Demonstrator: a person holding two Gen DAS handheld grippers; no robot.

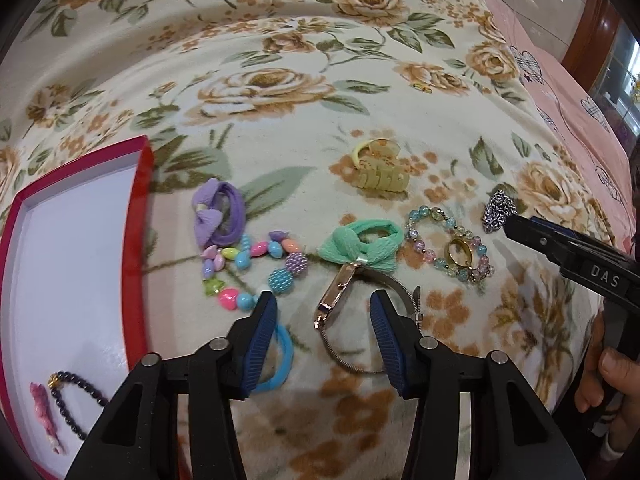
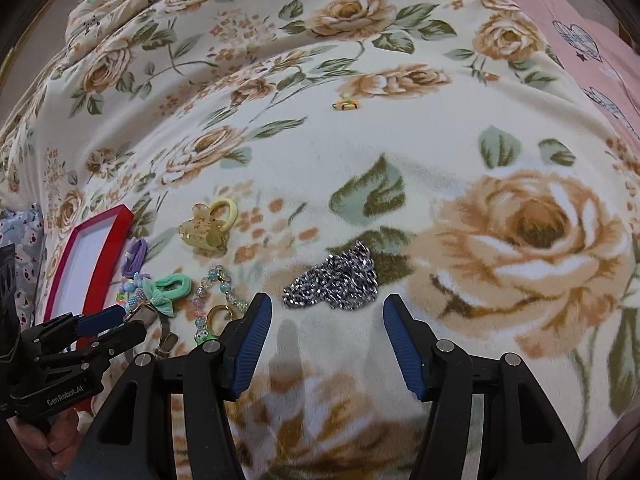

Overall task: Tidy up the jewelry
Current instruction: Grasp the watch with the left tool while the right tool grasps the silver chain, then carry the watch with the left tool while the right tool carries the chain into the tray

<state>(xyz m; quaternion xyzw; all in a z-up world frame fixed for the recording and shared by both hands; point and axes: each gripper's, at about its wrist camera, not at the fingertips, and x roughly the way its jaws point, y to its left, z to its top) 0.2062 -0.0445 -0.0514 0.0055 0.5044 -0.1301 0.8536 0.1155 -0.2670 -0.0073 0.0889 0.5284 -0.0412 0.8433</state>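
My left gripper (image 1: 323,303) is open, its fingers either side of a rose-gold watch (image 1: 340,292) with a metal mesh band. A blue hair tie (image 1: 280,354) lies by its left finger. A red box (image 1: 72,264) at left holds a dark bead bracelet (image 1: 70,394) and a pink item (image 1: 45,412). Ahead lie a purple bow tie (image 1: 218,214), a coloured bead bracelet (image 1: 248,268), a green bow tie (image 1: 360,246), a pastel bead bracelet (image 1: 448,248) with a gold ring (image 1: 460,252), and a yellow claw clip (image 1: 380,170). My right gripper (image 2: 327,304) is open just before a silver chain (image 2: 336,280).
Everything lies on a floral blanket (image 2: 400,140) over a bed. A small yellow item (image 2: 346,105) lies far back. A pink sheet (image 1: 580,112) is at right. The right gripper's body (image 1: 568,252) shows in the left wrist view beside the chain (image 1: 496,206).
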